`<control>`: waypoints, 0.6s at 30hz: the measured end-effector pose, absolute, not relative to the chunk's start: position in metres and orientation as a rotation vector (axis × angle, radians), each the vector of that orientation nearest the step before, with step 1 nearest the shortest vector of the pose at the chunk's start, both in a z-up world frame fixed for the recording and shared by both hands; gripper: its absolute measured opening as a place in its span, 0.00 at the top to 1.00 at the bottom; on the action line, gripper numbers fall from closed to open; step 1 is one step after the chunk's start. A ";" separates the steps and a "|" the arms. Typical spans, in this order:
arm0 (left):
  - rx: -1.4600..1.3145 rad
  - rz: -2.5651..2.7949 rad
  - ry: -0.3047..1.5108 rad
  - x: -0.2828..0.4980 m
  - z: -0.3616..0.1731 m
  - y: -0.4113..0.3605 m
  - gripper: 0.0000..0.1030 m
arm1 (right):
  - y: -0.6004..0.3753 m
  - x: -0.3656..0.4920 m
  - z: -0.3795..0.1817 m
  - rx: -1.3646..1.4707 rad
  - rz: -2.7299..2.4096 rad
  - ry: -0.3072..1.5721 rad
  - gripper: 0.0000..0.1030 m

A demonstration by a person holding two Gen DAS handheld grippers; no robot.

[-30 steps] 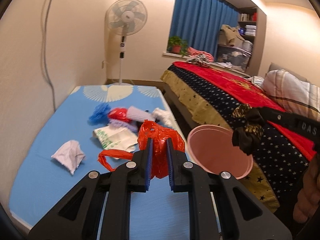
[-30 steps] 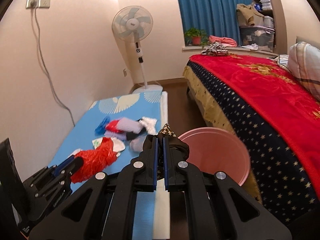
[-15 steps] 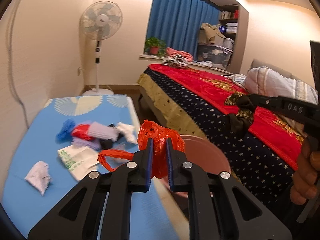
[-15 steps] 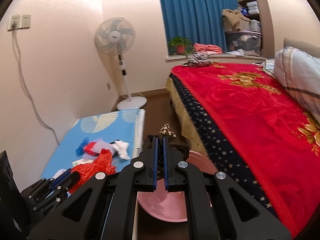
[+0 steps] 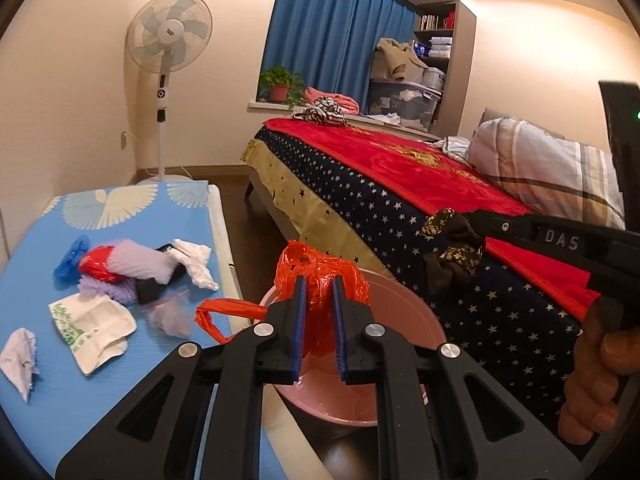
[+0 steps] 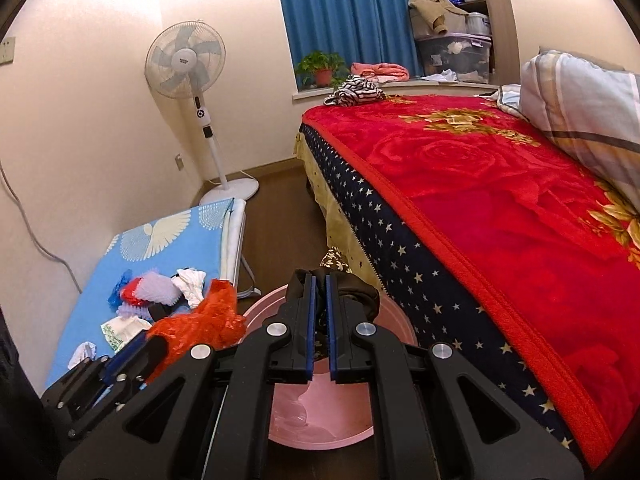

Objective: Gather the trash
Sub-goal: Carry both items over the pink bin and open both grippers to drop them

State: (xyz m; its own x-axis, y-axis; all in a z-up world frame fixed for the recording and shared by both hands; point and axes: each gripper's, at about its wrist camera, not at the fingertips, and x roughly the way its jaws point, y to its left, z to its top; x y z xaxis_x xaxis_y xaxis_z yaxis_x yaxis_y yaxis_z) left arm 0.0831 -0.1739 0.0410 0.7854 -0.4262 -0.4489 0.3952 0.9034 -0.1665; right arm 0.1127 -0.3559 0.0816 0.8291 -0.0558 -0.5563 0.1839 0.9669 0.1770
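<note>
1. Left tool (image 5: 318, 280) is clamped tight on a crumpled red plastic bag (image 5: 320, 276), its blue pads pinching the bag with a loose handle loop trailing off to the side.
2. Right tool (image 6: 319, 280) is squeezed nearly closed on a dark scrap with gold print (image 6: 344, 280), bunched up between and past its pads.
3. Both loads hang right over the pink bin (image 6: 320, 420), and that bin is our landmark: the red bag sits above its near rim, the dark scrap above its middle.
4. In the left wrist view a hand (image 5: 596, 372) grips the right tool's handle, off to the bin's right.
5. Left of the bin, the blue tabletop (image 5: 100, 400) carries the rest of the trash pile (image 5: 132, 272): blue, red, lilac and white scraps, plus a printed white wrapper (image 5: 92, 324) and a crumpled white tissue (image 5: 18, 356).
6. Right of the bin runs the bed (image 6: 500, 208) with its red blanket and starry edge.
7. Beyond the bin, a standing fan (image 6: 186, 64) by the wall.
</note>
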 end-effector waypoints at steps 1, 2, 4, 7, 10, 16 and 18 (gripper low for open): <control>-0.063 -0.447 0.502 0.086 0.039 -0.175 0.88 | -0.356 0.115 0.080 0.226 -0.131 0.585 0.95; -0.060 -0.449 0.503 0.088 0.037 -0.177 0.88 | -0.357 0.117 0.078 0.233 -0.132 0.588 0.95; -0.051 -0.450 0.509 0.093 0.032 -0.178 0.88 | -0.358 0.121 0.074 0.244 -0.135 0.600 0.95; -0.053 -0.452 0.534 0.101 0.023 -0.180 0.88 | -0.357 0.127 0.069 0.240 -0.143 0.613 0.95; -0.058 -0.456 0.560 0.109 0.016 -0.184 0.88 | -0.358 0.132 0.065 0.237 -0.154 0.623 0.95; -0.060 -0.469 0.586 0.120 0.007 -0.189 0.88 | -0.363 0.138 0.060 0.244 -0.176 0.635 0.95; -0.062 -0.477 0.592 0.122 0.004 -0.191 0.88 | -0.365 0.139 0.059 0.249 -0.179 0.640 0.95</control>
